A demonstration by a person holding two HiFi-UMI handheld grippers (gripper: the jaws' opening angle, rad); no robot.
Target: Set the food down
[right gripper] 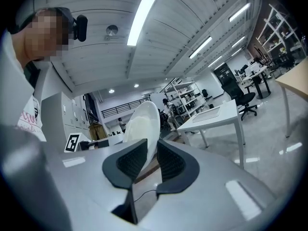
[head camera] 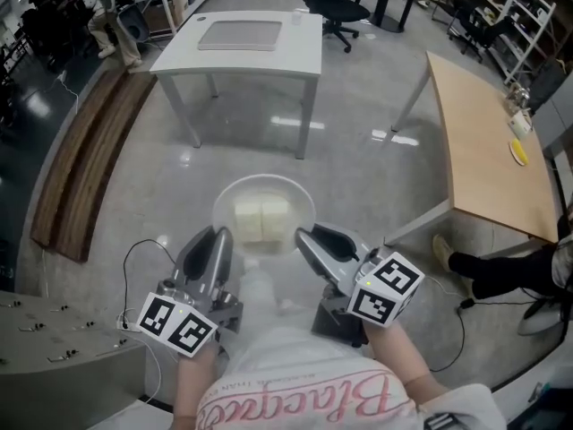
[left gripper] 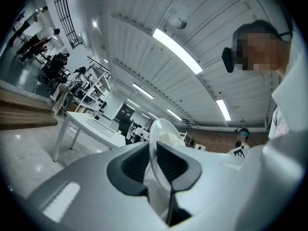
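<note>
While it carries pale square food blocks [head camera: 261,220], a round white plate [head camera: 269,186] hangs in midair. The left gripper [head camera: 221,236] and right gripper [head camera: 303,237] clamp its rim.

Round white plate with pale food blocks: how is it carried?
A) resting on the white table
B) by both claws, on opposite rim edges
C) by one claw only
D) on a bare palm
B: the left claw and the right claw each pinch the rim of the round white plate, one per side.

White plate [head camera: 235,193], level in mid-air, two pale food blocks [head camera: 262,221] touching on it
</note>
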